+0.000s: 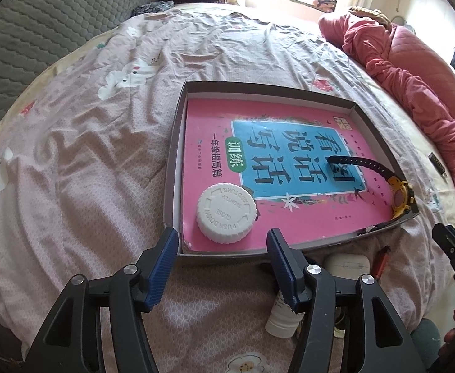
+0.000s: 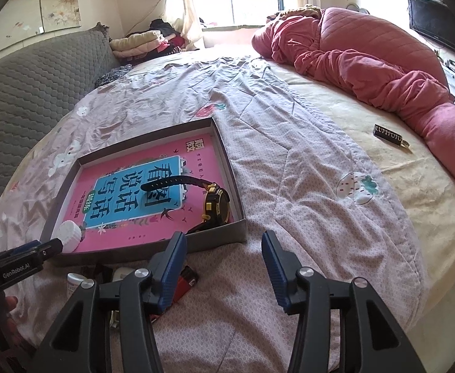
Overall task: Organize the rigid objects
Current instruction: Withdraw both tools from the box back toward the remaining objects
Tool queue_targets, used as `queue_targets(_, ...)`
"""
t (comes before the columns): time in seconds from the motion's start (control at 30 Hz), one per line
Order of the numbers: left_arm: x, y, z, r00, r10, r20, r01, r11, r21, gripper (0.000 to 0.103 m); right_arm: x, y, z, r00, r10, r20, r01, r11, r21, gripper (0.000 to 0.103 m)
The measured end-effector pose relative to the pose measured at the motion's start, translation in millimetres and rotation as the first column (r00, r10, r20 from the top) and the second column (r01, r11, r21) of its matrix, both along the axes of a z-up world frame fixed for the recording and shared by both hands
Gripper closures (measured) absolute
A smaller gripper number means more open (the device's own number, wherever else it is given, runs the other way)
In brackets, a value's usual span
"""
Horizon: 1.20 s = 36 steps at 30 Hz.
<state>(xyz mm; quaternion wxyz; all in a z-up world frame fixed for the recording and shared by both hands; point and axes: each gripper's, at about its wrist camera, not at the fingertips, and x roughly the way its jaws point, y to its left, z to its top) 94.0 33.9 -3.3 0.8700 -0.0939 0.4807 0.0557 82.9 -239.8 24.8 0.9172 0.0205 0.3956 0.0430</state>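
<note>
- Nearest to the left wrist camera, the left gripper (image 1: 222, 237) hangs over the near wall of the shallow box (image 1: 175, 143), with its fingers apart and nothing between them.
- The white cap (image 1: 226, 214) lies just beyond these fingers, inside the box, on the pink book (image 1: 289, 168) that covers the box floor.
- The right gripper (image 2: 224, 241) hovers over the bedspread (image 2: 305, 186) beside the near right corner of the box; its fingers are also apart and hold nothing.
- Under and between the two grippers some things are not yet in the box: a white bottle (image 1: 281, 318), a white case (image 1: 347, 264) and a red lighter (image 2: 185, 283).
- Further inside the box, the yellow and black watch (image 2: 215, 203) rests against the right wall.
- Risk: the bed is soft, so pressing down on a small thing could sink it into the cloth and the pads could catch the fabric. A gripper that bumps the light box wall could also shift it.
- Risk: the two grippers work close together over the same pile and could collide.
- Only the right view shows clearly the dark keychain (image 2: 390, 136), far off near the pink quilt (image 2: 367, 46). Only the left view shows the lettering on the cap.
</note>
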Motion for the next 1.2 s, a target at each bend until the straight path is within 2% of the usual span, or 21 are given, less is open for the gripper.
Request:
queue_targets(0.2,-9,9,7,1.0,0.027,0.011,-0.026,0.998,-0.051,0.039,-2,-2,0,1.0,-0.004,-0.004,0.004,1.0,0.006,0.053)
queue_targets(0.4,-19,18,15,0.999,0.044,0.025,-0.043,0.997,-0.064,0.039,-5,-1,-2,1.0,0.0,-0.008,0.0,1.0,0.009,0.053)
queue_targets(1.2,-49,2,18,0.999,-0.031,0.016,0.032,0.997,-0.067,0.039,-17,12,-7,0.999,0.047,-0.02,-0.047,0.999,0.008,0.052)
